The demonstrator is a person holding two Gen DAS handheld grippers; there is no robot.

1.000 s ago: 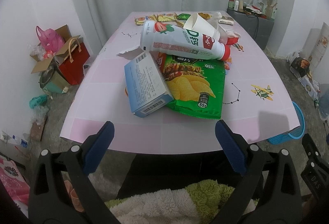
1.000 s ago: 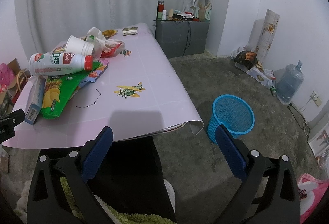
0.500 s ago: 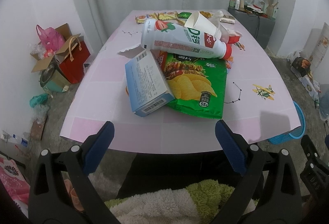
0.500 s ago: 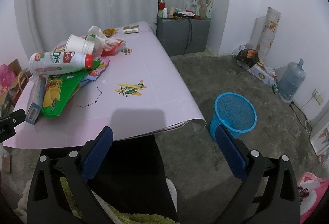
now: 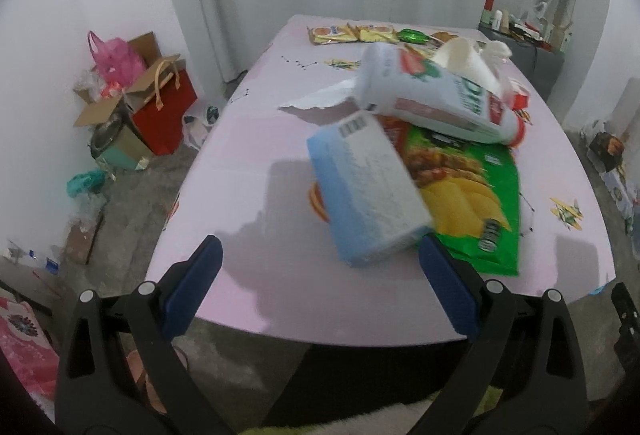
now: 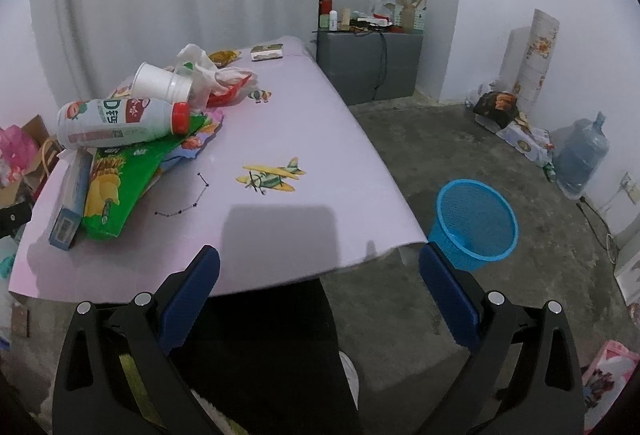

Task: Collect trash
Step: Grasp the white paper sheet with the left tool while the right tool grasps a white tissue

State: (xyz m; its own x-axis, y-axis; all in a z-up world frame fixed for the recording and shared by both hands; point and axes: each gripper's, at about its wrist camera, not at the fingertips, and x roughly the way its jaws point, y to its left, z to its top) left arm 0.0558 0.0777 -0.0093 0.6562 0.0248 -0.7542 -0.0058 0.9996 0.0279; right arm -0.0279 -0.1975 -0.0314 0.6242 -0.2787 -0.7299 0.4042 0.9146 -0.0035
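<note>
My left gripper is wide open and holds nothing, just in front of the blue box. The box lies on the pink table, partly on the green chip bag. My right gripper is wide open too. The blue trash basket stands on the floor beside the table.

Open right gripper over pink table edge, trash pile left, blue basket seemingly empty
</note>
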